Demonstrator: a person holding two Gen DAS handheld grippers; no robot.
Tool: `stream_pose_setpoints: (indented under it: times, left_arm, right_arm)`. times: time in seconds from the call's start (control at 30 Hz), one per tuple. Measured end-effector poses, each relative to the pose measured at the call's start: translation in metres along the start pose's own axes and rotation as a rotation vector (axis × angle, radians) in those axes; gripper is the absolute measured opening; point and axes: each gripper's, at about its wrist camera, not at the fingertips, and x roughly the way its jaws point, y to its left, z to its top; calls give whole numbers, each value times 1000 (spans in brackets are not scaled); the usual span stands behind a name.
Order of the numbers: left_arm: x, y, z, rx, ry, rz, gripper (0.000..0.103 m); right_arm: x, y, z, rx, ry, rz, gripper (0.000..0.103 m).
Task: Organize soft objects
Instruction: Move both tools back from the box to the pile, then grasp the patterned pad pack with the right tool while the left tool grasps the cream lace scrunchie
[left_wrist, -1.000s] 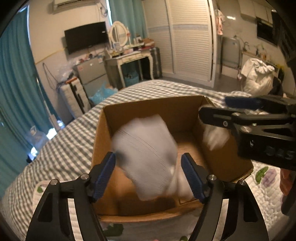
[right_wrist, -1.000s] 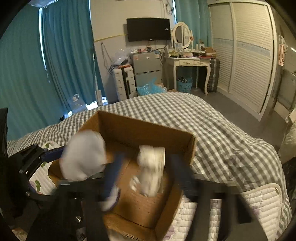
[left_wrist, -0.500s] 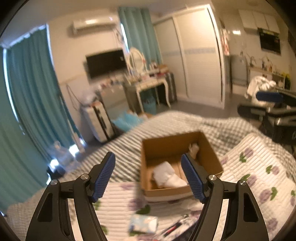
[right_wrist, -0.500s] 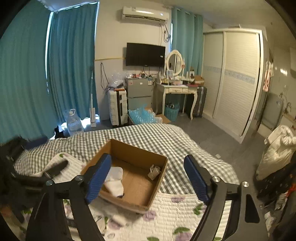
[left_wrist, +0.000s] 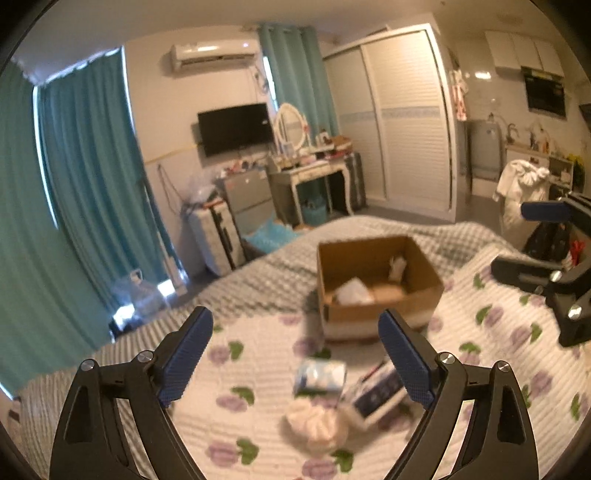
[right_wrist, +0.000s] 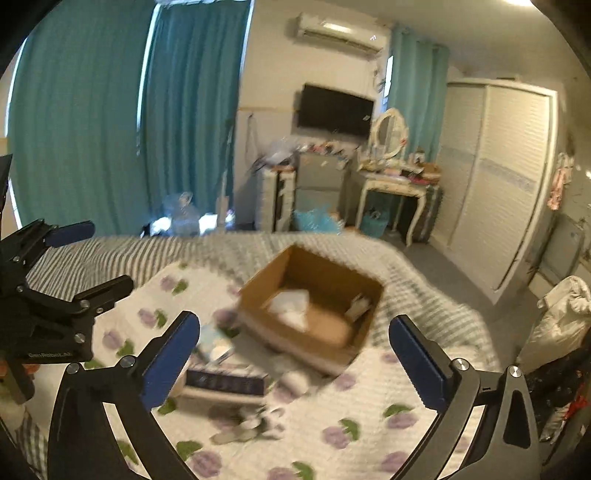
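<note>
Fingers of the left gripper and right gripper are held wide apart with nothing between them, while white soft things are seen inside the cardboard box on the bed.

I'm in a lived-in bedroom at home: a bed with a floral quilt lies near me, teal curtains hang on the left, and a wall-mounted TV sits at the far side. Beside it are a mirrored dressing table, a louvred white wardrobe and an air conditioner.
</note>
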Motion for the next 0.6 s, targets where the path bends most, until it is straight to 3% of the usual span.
stream_pose_setpoints:
  times: [0.2,0.43,0.47,0.6]
  left_arm:
    - [33,10,-56,-60,80,-18,92]
    - [72,14,-97,-57,177,25,92]
    - [75,14,-103,-50,193,22,92]
    - [85,13,-118,-35,238,16,92]
  right_arm:
    - [78,37,-47,-23,143,38,103]
    - [157,28,-89,68,248,-2,102]
    - [165,28,-94,74,267,4,98]
    - [188,34,-116,85,316,72,97]
